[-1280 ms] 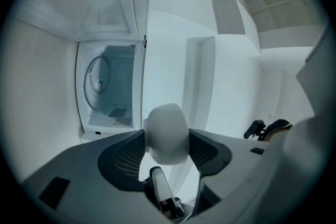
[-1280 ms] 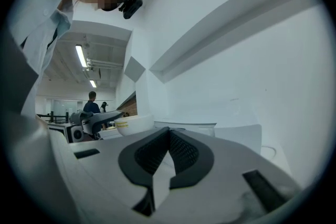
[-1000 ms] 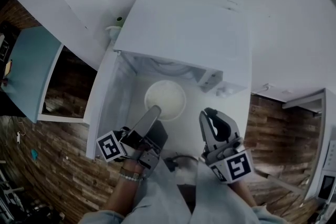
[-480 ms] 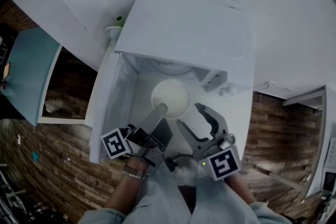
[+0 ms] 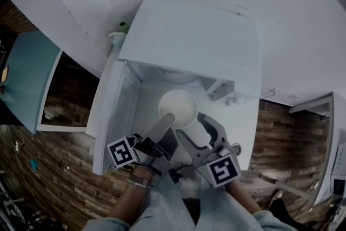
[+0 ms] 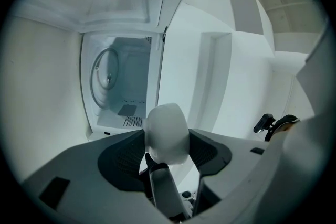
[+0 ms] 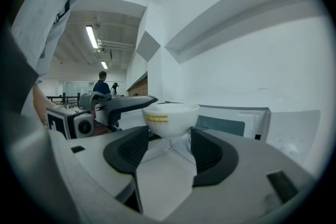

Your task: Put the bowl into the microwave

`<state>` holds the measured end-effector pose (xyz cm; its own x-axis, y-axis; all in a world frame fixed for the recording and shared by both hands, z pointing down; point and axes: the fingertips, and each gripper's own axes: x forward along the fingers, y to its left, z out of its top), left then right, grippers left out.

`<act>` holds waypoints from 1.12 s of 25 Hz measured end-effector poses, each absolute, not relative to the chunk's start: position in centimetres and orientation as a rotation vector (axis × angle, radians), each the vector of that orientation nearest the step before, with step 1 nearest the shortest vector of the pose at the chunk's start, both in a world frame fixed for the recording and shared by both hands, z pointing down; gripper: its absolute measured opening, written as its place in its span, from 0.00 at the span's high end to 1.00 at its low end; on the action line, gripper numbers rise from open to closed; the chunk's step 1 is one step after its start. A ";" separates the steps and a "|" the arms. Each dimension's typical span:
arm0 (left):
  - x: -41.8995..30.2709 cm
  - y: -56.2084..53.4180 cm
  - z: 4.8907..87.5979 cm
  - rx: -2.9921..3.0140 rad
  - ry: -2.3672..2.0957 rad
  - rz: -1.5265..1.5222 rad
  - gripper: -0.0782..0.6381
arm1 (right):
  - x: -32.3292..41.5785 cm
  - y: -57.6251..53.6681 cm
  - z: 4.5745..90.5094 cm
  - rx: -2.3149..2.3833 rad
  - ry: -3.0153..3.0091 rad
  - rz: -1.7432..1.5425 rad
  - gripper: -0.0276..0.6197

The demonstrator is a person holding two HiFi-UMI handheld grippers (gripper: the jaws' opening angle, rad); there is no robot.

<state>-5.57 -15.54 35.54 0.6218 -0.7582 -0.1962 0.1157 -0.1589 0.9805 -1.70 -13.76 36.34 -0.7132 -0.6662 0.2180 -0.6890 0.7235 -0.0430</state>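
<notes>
A white bowl (image 5: 177, 107) hangs in front of the open white microwave (image 5: 189, 40). My left gripper (image 5: 168, 117) is shut on its near rim. In the left gripper view the bowl (image 6: 167, 132) shows edge-on between the jaws of the left gripper (image 6: 167, 156), and the microwave's cavity with its round turntable (image 6: 109, 78) lies ahead to the left. My right gripper (image 5: 192, 124) is just right of the bowl, jaws opening, gripping nothing. In the right gripper view the bowl (image 7: 170, 117), with its yellow label, sits just beyond the right gripper (image 7: 169, 147), touching neither pad.
The microwave's door (image 5: 111, 111) stands swung out to the left. A small green-capped item (image 5: 121, 25) sits at the microwave's far left corner. A pale blue cabinet door (image 5: 27, 73) is at left. A person (image 7: 101, 81) stands far off.
My right gripper has swung left to the bowl and its jaws have spread from shut to wide. The left gripper and bowl have shifted slightly right, toward the microwave.
</notes>
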 end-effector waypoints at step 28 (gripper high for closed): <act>-5.8 -19.9 41.4 1.501 -0.572 -0.800 0.55 | -2.0 -18.0 41.3 1.133 -2.677 0.288 0.54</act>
<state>-5.83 -19.87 41.41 0.6331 -0.7603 -0.1449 0.1094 -0.0975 0.9892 -1.96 -17.96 41.29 -0.6784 -0.6809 0.2759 -0.7240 0.6833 -0.0939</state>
